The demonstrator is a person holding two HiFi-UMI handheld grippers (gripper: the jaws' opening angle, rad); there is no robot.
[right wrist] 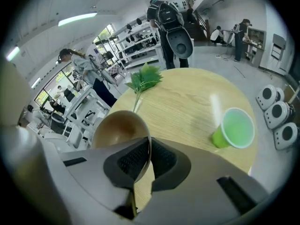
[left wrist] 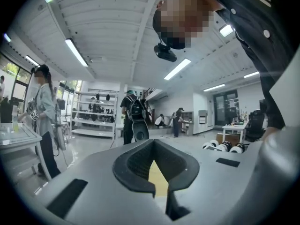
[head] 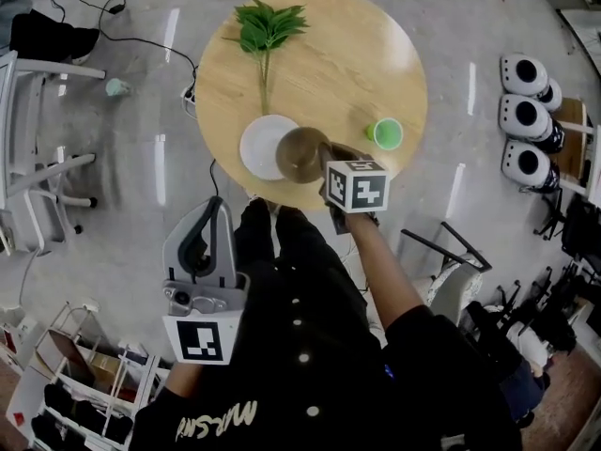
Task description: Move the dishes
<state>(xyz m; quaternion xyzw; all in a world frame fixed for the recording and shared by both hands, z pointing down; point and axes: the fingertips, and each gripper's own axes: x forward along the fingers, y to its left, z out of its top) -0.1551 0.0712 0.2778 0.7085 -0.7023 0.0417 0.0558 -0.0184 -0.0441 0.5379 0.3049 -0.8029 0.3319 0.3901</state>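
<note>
A brown bowl (head: 300, 153) hangs tilted over the near edge of the round wooden table (head: 347, 54), partly above a white plate (head: 261, 146). My right gripper (head: 326, 151) is shut on the bowl's right rim; in the right gripper view the thin rim (right wrist: 149, 146) runs between the two black pads. A green cup (head: 386, 132) stands to the right of the bowl (right wrist: 117, 128). My left gripper (head: 214, 203) is off the table, to the near left, pointing roughly level. Its jaws (left wrist: 153, 142) meet at the tips with nothing between them.
A leafy green sprig (head: 266, 26) lies at the table's far left. White round machines (head: 526, 120) sit on the floor to the right, a chair (head: 451, 261) at the near right, chairs (head: 38, 177) to the left. A person with a backpack (left wrist: 133, 116) stands beyond the table.
</note>
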